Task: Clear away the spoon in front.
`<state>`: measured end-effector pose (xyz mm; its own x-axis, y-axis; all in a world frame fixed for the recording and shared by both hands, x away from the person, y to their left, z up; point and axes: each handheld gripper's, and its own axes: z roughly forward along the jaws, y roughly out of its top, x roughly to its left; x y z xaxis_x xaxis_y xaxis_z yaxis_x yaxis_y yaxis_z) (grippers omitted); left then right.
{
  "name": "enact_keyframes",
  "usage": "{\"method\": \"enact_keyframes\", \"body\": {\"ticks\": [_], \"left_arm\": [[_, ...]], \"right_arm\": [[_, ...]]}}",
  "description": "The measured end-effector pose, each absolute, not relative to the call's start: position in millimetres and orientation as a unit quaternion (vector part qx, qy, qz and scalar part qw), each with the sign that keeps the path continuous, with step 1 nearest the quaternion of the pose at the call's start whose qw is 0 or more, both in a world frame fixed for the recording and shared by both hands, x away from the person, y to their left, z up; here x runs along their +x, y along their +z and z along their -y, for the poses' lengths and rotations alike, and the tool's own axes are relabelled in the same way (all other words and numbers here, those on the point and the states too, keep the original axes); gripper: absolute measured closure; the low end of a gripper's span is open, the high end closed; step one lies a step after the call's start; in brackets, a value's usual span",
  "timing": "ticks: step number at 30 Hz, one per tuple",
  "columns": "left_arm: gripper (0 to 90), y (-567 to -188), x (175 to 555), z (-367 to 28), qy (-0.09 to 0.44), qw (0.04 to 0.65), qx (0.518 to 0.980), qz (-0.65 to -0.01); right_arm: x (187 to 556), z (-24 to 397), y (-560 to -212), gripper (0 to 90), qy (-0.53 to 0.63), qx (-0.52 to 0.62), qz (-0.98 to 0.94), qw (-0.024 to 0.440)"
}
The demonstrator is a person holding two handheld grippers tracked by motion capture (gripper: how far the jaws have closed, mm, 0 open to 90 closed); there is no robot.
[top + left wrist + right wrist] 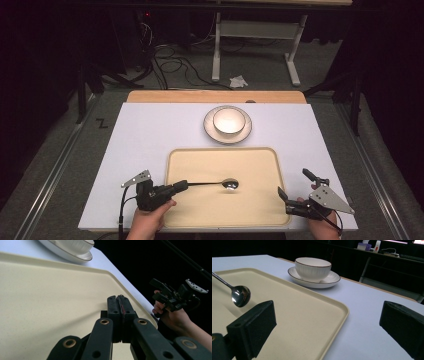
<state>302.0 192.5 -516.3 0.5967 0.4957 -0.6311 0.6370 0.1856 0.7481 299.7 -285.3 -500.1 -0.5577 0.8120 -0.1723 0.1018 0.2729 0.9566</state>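
A metal spoon (220,184) hangs level over the cream tray (220,162), its bowl (240,295) just above the tray floor. My left gripper (179,186) is at the tray's left rim, shut on the spoon's handle end; in the left gripper view its jaws (119,305) are pressed together over the tray (50,295). At the tray's right rim my right gripper (295,183) stands open with nothing between its pads (252,327); it is also seen far off (160,291). A white ribbed bowl (229,120) sits on a saucer (209,131) beyond the tray.
The bowl (312,267) on its saucer (329,281) stands just past the tray's far rim (337,305). The white tabletop (145,135) surrounds the tray, with a wooden strip (165,96) along its far edge. Cables and a table frame (216,45) lie on the floor behind.
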Motion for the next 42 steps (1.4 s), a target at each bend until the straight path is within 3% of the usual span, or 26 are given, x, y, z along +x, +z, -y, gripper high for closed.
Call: {"method": "enact_keyframes", "body": {"ticks": [18, 28, 34, 42], "left_arm": [[88.6, -530.7, 311.8, -200.8, -0.092, 0.613, 0.608, -0.496], [81.1, -533.4, 313.3, -203.7, -0.076, 0.591, 0.617, -0.514], [69.3, -527.5, 311.7, -202.7, -0.051, 0.578, 0.635, -0.51], [65.0, -525.1, 309.8, -201.2, -0.032, 0.567, 0.646, -0.51]], "right_arm": [[299.2, 283.6, -500.5, 1.5, 0.507, 0.325, -0.72, 0.346], [299.4, 284.2, -500.1, 1.5, 0.508, 0.321, -0.72, 0.347], [299.1, 284.0, -499.8, 1.5, 0.509, 0.321, -0.719, 0.347], [298.8, 283.8, -499.8, 1.5, 0.511, 0.322, -0.719, 0.344]]}}
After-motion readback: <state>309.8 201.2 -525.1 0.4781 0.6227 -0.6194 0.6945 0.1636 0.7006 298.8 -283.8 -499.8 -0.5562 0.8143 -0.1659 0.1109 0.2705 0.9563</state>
